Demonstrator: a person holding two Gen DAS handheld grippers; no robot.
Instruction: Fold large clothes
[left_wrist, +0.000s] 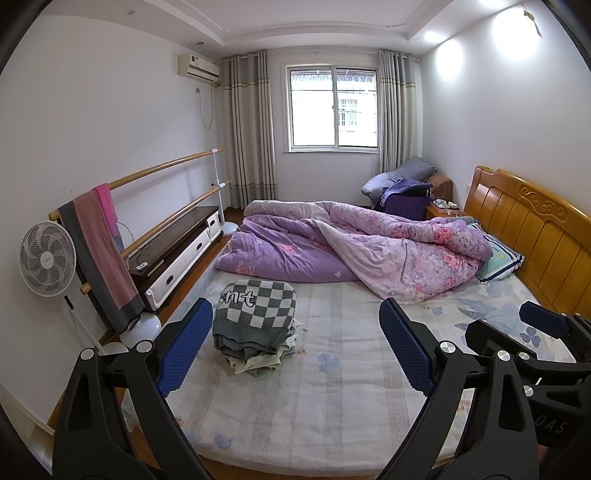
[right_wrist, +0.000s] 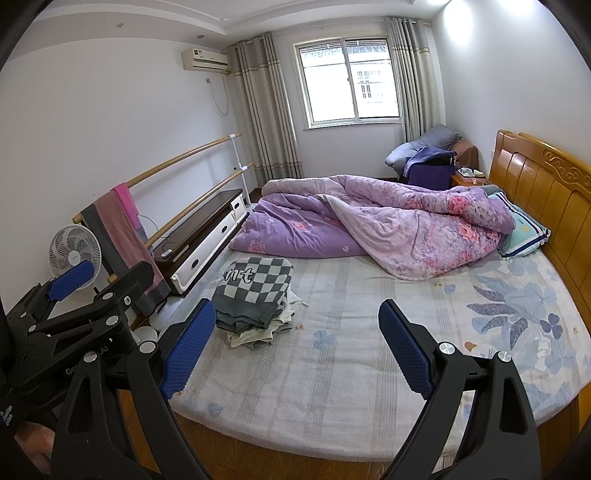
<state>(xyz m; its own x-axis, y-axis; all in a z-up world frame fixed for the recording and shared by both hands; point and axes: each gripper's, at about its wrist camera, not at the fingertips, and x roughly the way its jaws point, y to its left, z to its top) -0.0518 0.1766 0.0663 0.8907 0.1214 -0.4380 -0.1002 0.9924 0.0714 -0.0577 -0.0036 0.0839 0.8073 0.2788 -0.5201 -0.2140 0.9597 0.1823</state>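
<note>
Left wrist view: the left claw (left_wrist: 295, 343) hangs over the bed (left_wrist: 332, 387), fingers spread wide and holding nothing. The right claw (right_wrist: 297, 345) is likewise spread and empty. A stack of folded clothes (left_wrist: 255, 325), topped by a grey-and-white checkered knit, lies on the bed near its left edge, just short of the rumpled purple floral quilt (left_wrist: 354, 247).

left tool (left_wrist: 295, 347) | right tool (right_wrist: 297, 347) | black frames | blue textured pads | silver screws
</note>
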